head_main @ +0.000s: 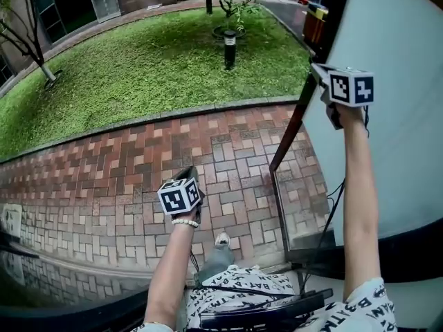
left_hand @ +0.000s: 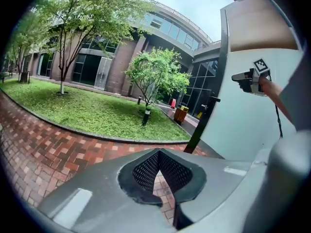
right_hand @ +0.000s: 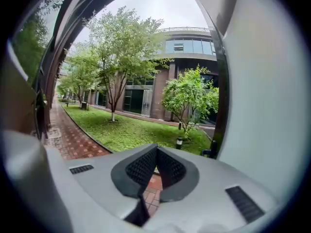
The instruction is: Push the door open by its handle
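Note:
The door (head_main: 391,151) is a pale panel with a dark edge frame (head_main: 289,133), and it stands swung outward over the brick path. Its small dark handle (right_hand: 210,152) juts from that edge, also seen as the handle (left_hand: 213,99) in the left gripper view. My right gripper (head_main: 316,68) is raised beside the door's edge, shut with nothing between its jaws (right_hand: 156,147); the handle lies ahead and to its right, apart from the tips. The right gripper (left_hand: 239,76) shows in front of the panel. My left gripper (head_main: 188,173) hangs lower over the bricks, shut and empty (left_hand: 160,151).
A red brick path (head_main: 104,178) runs across, with a lawn (head_main: 138,68) beyond it. A dark lamp post (head_main: 229,47) and a small tree (left_hand: 155,74) stand on the grass, an orange bin (left_hand: 181,114) past them. A shoe (head_main: 222,239) is at the threshold.

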Available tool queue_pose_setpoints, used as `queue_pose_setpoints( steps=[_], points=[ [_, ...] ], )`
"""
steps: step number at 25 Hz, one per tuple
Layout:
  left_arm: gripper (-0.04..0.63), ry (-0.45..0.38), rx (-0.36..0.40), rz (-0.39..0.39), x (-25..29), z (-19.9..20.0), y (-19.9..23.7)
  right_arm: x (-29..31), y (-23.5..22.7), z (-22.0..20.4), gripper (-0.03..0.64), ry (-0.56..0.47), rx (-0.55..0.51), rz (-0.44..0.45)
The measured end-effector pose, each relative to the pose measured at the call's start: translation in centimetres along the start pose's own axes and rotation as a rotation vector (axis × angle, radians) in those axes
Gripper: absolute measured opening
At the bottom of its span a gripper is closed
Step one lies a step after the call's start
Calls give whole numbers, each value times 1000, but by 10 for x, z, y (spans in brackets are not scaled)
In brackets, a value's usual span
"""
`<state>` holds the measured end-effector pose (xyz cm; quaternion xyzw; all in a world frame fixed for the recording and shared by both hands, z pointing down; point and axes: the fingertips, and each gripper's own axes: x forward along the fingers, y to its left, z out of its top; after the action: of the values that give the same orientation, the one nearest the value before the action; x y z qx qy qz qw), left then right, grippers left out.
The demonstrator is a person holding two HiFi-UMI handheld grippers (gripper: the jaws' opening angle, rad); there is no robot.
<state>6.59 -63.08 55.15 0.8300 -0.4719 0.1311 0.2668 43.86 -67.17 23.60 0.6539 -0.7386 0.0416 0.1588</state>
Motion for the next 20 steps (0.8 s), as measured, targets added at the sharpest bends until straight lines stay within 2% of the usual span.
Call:
queue_pose_setpoints(
  steps=[5, 9, 15, 20],
  points=[
    [-6, -46, 31, -29, -96, -30, -53, -85, 82, -17, 6, -34, 0, 110],
    [-6, -50, 36, -27, -156, -50, -78, -134, 123, -19, 6, -36, -14, 171],
    [-3, -73, 41, -19, -215, -63, -91, -188, 176, -22, 6, -51, -55, 238],
    [-3, -72, 47, -34, -248, -88, -100, -219, 218, -43, 6, -66, -37, 300]
  ],
)
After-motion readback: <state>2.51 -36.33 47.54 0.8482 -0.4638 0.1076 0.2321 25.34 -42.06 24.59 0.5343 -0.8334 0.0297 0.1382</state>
